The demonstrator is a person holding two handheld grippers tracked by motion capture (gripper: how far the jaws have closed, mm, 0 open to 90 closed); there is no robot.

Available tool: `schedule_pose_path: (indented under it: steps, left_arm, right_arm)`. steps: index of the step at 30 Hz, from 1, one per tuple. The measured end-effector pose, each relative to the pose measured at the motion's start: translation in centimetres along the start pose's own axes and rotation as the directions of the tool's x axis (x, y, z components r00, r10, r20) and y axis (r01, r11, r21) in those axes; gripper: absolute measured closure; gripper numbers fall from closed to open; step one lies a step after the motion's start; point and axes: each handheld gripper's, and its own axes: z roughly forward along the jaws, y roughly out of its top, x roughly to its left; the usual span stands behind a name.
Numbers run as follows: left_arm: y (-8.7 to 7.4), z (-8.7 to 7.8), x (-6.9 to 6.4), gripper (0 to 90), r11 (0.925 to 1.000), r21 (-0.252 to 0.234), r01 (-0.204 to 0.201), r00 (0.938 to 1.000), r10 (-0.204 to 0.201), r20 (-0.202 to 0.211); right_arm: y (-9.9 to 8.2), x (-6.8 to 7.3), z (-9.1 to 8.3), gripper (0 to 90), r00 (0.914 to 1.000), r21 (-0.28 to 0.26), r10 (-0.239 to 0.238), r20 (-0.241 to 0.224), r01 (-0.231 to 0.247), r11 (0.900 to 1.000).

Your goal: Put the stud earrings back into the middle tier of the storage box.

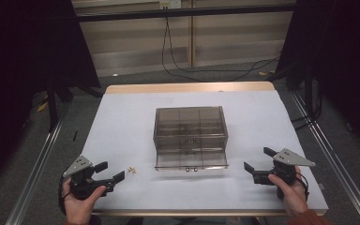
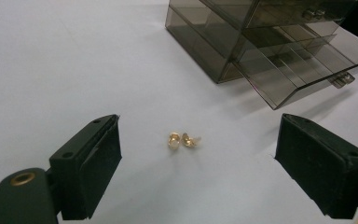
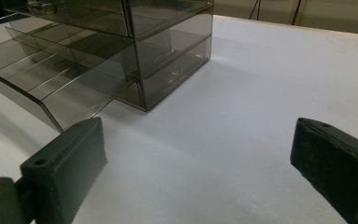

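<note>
1. A white table carries a smoky clear drawer box; its bottom drawer is pulled out, likely to receive parts.
2. The right gripper waits near the drawer, jaws spread, empty.
3. The left gripper, jaws spread, faces two small brass fasteners lying on the table just ahead, seemingly lined up for pickup.

The small brass pieces are too small to identify. The smoked drawer cabinet is cut off by the right gripper view's top and left edges.

Nothing there could be read: the smoky transparent plastic drawer box bore no label, and the white-covered counter carried no print, number or sign.
</note>
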Motion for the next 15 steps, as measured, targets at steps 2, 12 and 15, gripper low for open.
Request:
schedule_pose_path:
  steps: [2, 12, 15]
  left_arm:
    - [-0.03, -0.05, -0.04, 13.9, 1.0, 0.002, -0.006, 1.0, 0.006, 0.0]
    - [0.22, 0.35, -0.5, 15.2, 0.9988, 0.015, -0.046, 0.9988, 0.046, 0.016]
    - [0.39, 0.49, -0.65, 16.9, 0.9976, 0.028, -0.064, 0.9978, 0.063, 0.019]
  right_arm:
    - [-0.01, -0.02, -0.01, 3.7, 1.0, 0.002, -0.008, -0.006, 0.008, 1.0]
    - [0.01, 0.03, 0.05, 4.7, 0.9997, 0.005, -0.014, -0.02, 0.014, 0.9999]
    - [0.02, 0.02, 0.07, 6.1, 0.9995, 0.008, -0.016, -0.026, 0.016, 0.9998]
